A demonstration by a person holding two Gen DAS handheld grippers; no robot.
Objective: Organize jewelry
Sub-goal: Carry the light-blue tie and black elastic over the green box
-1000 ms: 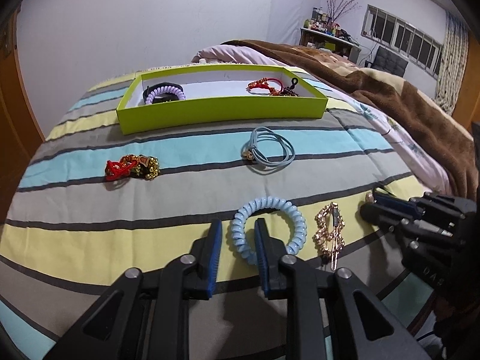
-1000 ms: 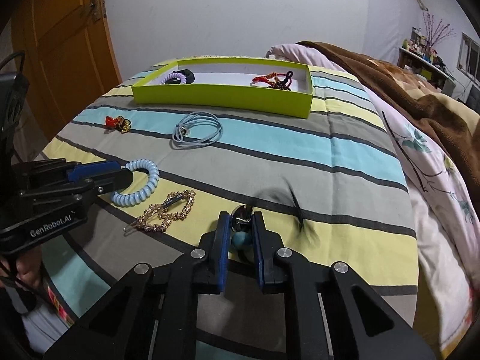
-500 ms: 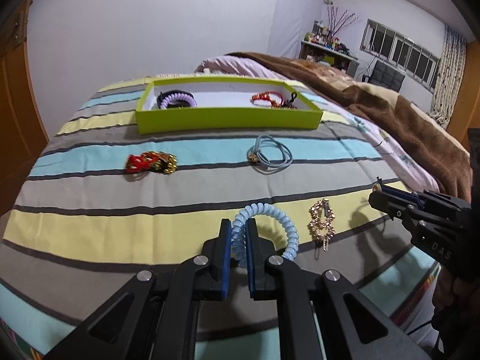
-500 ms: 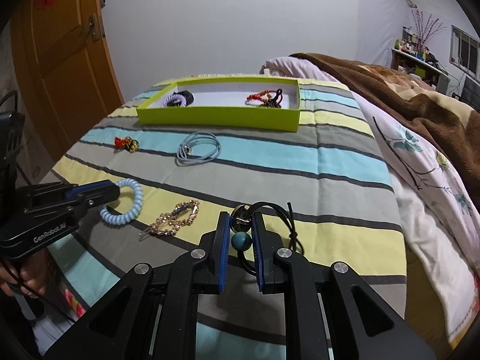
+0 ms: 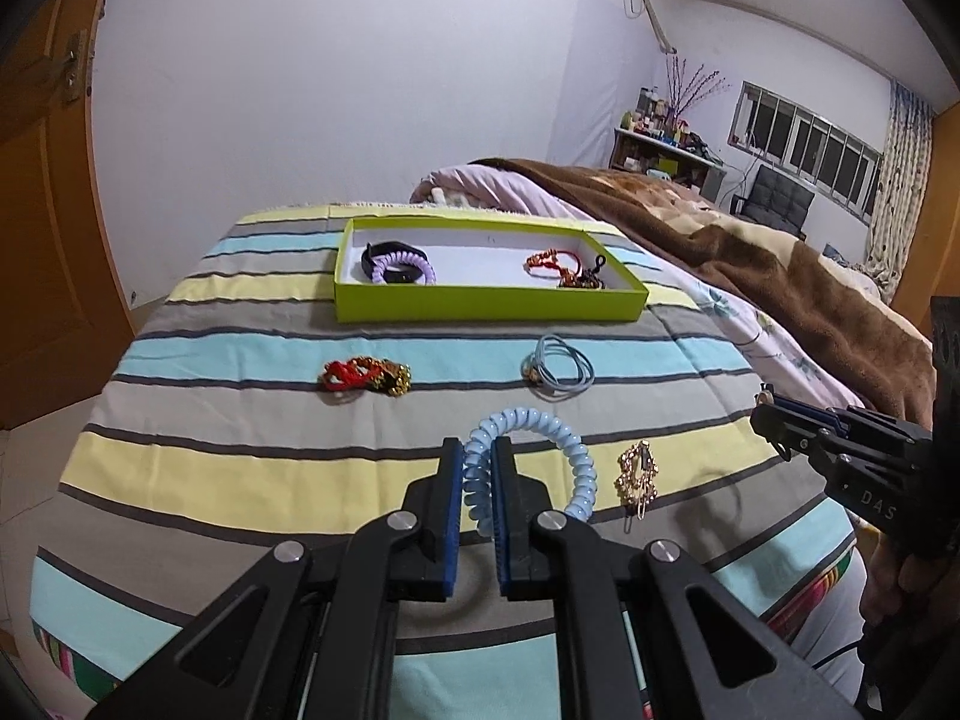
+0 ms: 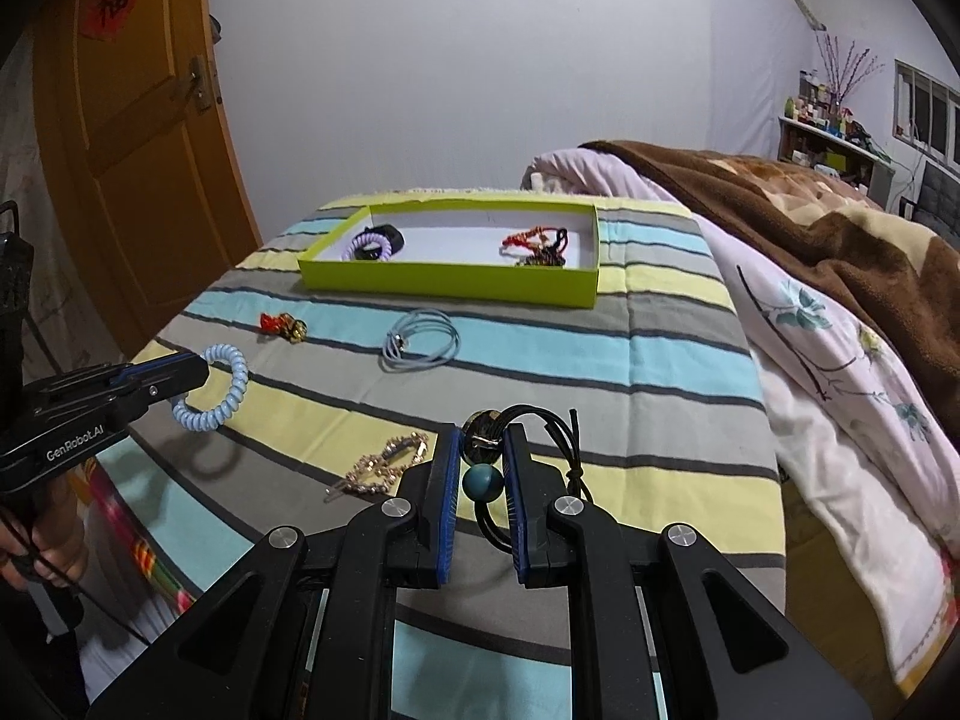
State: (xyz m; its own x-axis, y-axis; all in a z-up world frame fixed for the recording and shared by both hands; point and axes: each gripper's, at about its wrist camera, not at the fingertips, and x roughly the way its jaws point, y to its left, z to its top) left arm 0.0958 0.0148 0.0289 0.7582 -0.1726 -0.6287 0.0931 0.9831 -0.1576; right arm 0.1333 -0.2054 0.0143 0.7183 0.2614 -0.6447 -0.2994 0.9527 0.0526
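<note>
The left gripper point(image 5: 477, 468) is clamping one side of the pale blue spiral hair tie point(image 5: 528, 468), lifted clear of the striped bedspread point(image 5: 240, 480); most of the springy loop is dangling outside the jaws, so a jerk could, I think, be flicking it free. Farther left, a red-and-gold charm point(image 5: 366, 375) is lying on the bedspread, and ahead a grey-blue cord loop point(image 5: 558, 367) is sitting in the path to the green tray point(image 5: 480, 306). Nearer, a gold hair clip point(image 5: 637, 474) is waiting. To the right, the right gripper point(image 6: 483, 468) is pinching a black cord necklace point(image 6: 528, 450) by its teal bead, the loose loops hanging and liable to be snagging.
</note>
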